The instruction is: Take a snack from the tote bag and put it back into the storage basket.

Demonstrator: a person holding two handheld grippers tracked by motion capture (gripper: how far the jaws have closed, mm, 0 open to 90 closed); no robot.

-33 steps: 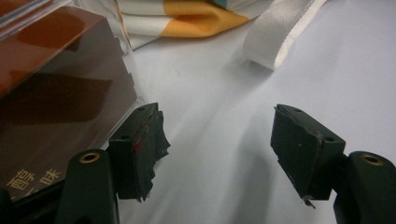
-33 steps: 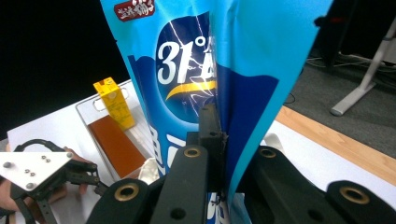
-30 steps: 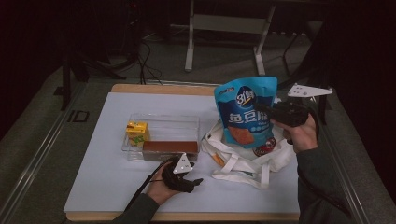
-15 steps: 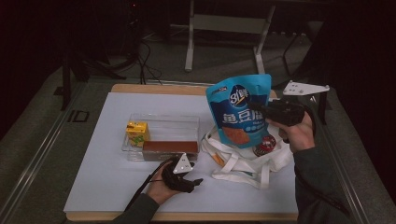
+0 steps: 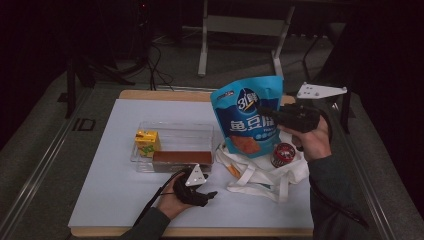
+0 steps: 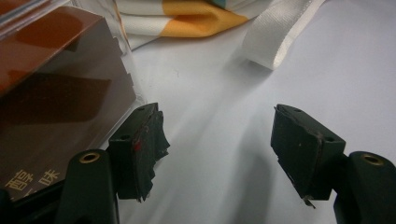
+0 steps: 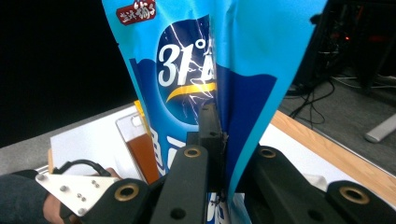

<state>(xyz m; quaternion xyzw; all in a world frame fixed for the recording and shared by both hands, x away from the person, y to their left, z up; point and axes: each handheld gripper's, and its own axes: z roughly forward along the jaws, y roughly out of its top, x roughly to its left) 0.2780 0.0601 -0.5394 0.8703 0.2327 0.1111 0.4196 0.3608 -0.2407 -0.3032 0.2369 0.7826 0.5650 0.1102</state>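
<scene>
The right tool [image 5: 265, 114] is squeezed tight on a big blue snack bag [image 5: 248, 116]. It holds the bag up in the air, over a white cloth bag [image 5: 260, 172] that lies on the white surface [image 5: 115, 195]. A small red-topped can [image 5: 283, 154] sits on the cloth bag. The left tool [image 6: 219, 140] rests low on the surface with its two black tips wide apart and nothing between them. Just beside it is a clear box [image 5: 175, 135] with a brown box [image 5: 181, 160] and a yellow drink carton [image 5: 147, 141] in it.

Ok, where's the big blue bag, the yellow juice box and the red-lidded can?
blue snack bag [image 5: 248, 117], high view, printed front.
yellow juice box [image 5: 147, 141], high view, its side.
red-lidded can [image 5: 283, 152], high view, its lid.
</scene>
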